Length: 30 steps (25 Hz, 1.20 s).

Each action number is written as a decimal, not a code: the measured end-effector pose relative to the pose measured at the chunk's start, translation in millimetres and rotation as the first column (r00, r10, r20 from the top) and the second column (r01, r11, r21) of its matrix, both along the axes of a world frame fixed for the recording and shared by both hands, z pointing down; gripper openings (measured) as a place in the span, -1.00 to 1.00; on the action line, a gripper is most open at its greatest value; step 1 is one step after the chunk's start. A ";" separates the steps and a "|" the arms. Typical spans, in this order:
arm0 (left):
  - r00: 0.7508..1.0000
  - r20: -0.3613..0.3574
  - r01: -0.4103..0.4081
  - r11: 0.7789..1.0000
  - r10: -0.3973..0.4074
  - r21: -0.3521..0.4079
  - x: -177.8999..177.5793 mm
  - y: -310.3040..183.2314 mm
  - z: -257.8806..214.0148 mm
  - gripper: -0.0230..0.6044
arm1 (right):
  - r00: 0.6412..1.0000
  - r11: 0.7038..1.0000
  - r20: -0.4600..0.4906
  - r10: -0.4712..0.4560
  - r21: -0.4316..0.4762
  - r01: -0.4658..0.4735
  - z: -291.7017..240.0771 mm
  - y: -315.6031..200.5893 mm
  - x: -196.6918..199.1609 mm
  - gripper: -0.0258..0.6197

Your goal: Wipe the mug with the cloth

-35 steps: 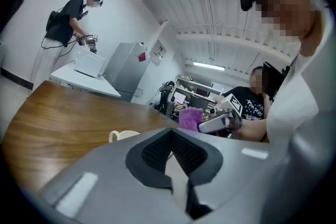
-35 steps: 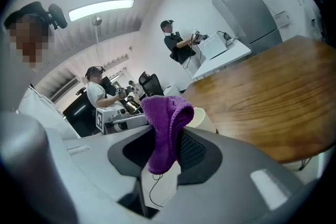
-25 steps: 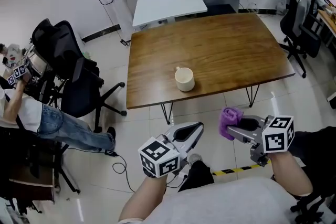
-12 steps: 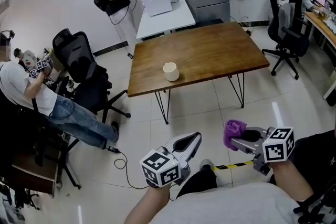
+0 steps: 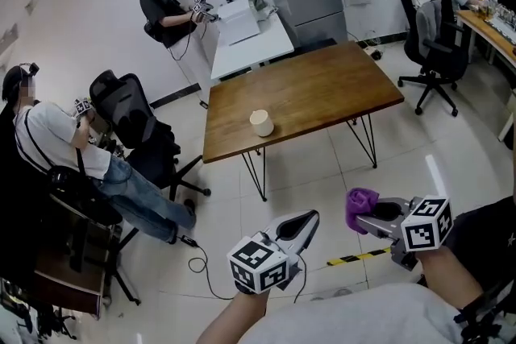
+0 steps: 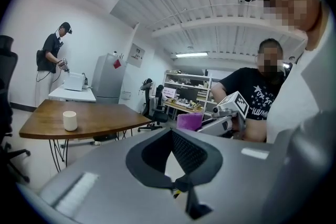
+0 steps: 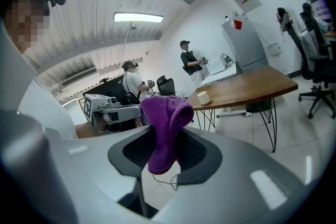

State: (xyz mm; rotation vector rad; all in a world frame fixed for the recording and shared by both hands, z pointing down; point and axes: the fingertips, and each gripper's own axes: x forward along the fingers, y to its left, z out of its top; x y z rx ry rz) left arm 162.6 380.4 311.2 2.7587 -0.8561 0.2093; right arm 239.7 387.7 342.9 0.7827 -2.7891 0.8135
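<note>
While the mug (image 5: 260, 122) stands well apart near the counter's (image 5: 322, 93) front-left corner, the right gripper (image 7: 167, 147) holds the purple cloth (image 7: 165, 118) pinched in its jaws, presumably ready for wiping; the left gripper (image 5: 302, 223) is closed and empty.

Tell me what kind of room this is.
Likely an office or lab workspace: a wooden table, black swivel chairs, a white desk, and cluttered shelves behind.
</note>
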 end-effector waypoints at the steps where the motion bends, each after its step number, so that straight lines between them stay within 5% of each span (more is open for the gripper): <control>1: 1.000 0.002 -0.003 1.000 0.003 0.002 -0.7 1.9 -1.1 -0.92 | 1.000 1.000 0.003 0.002 -0.002 -0.002 -0.9 2.0 -0.9 -0.55; 30: 0.999 -0.033 0.029 1.000 -0.028 0.007 -92.0 27.4 1.8 -0.92 | 0.999 0.999 -0.045 -0.030 0.020 0.031 -2.0 28.8 -103.5 -0.56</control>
